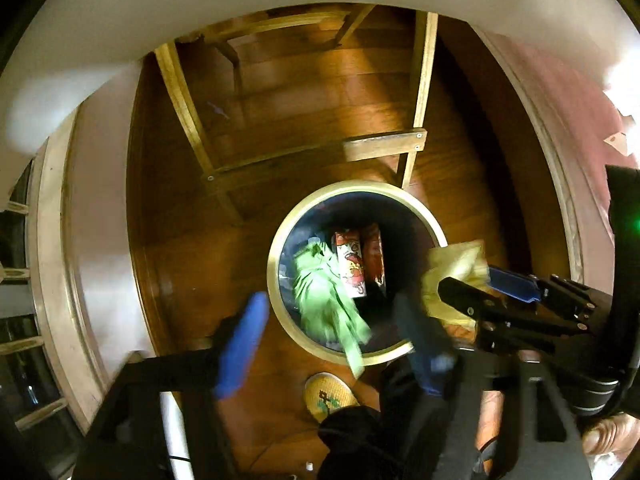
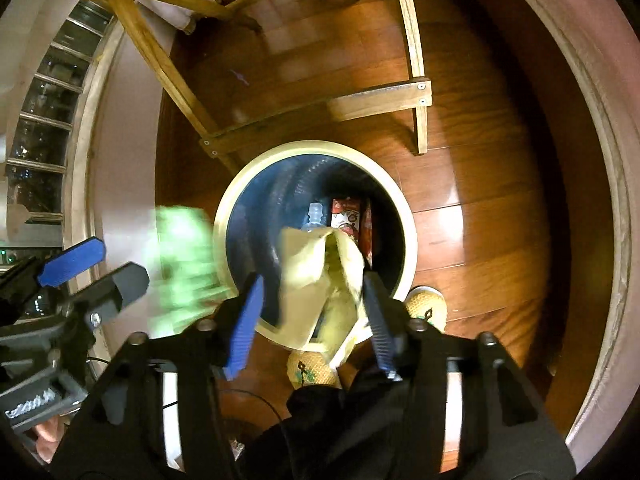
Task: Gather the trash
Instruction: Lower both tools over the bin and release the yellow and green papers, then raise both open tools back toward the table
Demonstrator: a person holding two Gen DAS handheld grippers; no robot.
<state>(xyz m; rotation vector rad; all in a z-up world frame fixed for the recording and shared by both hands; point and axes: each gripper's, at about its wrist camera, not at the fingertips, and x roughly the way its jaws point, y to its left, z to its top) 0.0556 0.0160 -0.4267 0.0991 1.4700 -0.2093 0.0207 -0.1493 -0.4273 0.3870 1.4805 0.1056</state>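
Through my left camera I hang over the bin (image 1: 434, 224) so the trash lands inside; my left fingers (image 1: 244, 340) stand wide, holding nothing, with the green wrapper (image 1: 324, 296) loose between them above the opening. Through my right camera, my right fingers (image 2: 244, 324) are parted too, and the yellow paper (image 2: 312, 276) sits between them, apparently loose, over the bin's near rim.

Home interior: wood plank floor (image 1: 320, 92), wooden furniture legs (image 1: 420, 80), slippered foot (image 1: 326, 394).
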